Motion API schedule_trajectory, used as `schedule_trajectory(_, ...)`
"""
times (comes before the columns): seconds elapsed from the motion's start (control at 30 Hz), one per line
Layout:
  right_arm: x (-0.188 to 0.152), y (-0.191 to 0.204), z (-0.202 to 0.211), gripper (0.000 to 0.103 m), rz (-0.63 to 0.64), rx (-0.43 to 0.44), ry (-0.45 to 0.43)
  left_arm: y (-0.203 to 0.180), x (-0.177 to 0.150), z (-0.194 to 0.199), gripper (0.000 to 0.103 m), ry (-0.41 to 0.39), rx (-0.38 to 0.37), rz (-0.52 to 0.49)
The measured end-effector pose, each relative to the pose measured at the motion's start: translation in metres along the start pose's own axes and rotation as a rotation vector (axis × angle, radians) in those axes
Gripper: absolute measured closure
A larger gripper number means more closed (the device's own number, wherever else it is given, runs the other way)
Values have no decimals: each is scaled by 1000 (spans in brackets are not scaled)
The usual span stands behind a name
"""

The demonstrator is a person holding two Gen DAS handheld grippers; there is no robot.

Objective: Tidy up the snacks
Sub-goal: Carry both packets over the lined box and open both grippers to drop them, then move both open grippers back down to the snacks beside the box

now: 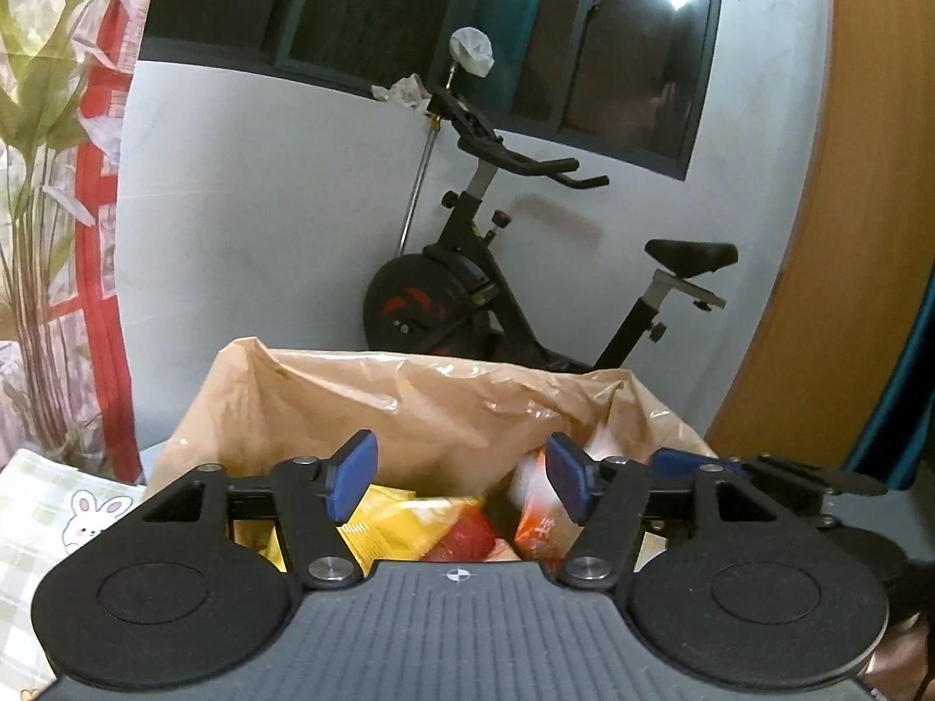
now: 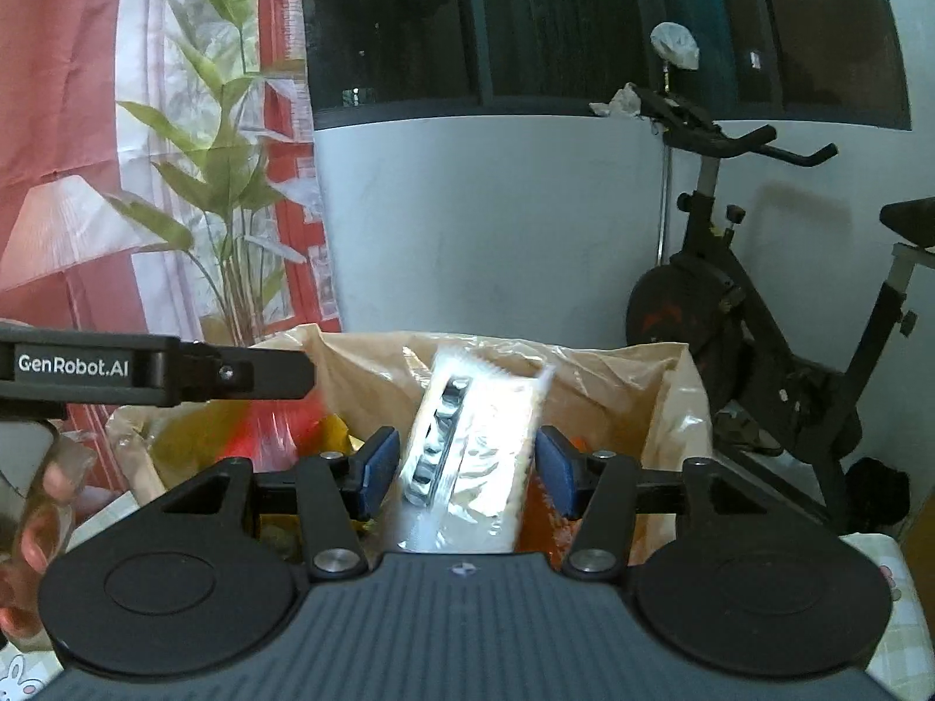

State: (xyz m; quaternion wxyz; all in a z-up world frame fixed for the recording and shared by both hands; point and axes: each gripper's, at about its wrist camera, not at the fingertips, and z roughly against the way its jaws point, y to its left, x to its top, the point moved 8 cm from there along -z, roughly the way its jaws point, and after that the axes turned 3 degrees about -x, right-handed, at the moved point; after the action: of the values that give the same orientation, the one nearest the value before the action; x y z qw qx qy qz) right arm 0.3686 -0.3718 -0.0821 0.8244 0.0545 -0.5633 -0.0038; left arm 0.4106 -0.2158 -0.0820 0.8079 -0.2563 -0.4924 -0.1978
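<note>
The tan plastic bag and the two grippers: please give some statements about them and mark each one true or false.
1. The right gripper holds a clear, shiny plastic snack packet between its jaws. True.
2. The left gripper grips a yellow snack packet. False: its jaws are open and empty; the yellow snack packet lies below, inside the tan plastic bag.
3. The tan plastic bag is tied shut. False: its mouth is open.
4. A black exercise bike stands by the wall behind the bag. True.
</note>
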Motion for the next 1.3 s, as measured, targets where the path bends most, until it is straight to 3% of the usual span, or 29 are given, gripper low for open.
schedule_trajectory(0.03,0,0,1,43,-2,4,0,2,1,2,37,0,3,4)
schedule_trajectory(0.27,2,7,24,42,-26,29,0,11,5,31,36,21,34,-1)
schedule_trajectory(0.57,-7,27,67,42,-124,71,-3,30,-13,98,36,65,104,-26)
schedule_trajectory(0.9,-64,57,103,42,-149,124,66,64,-85,159,36,148,184,16)
schedule_trajectory(1.3,-163,77,109,42,-114,127,298,55,-181,152,36,288,157,134)
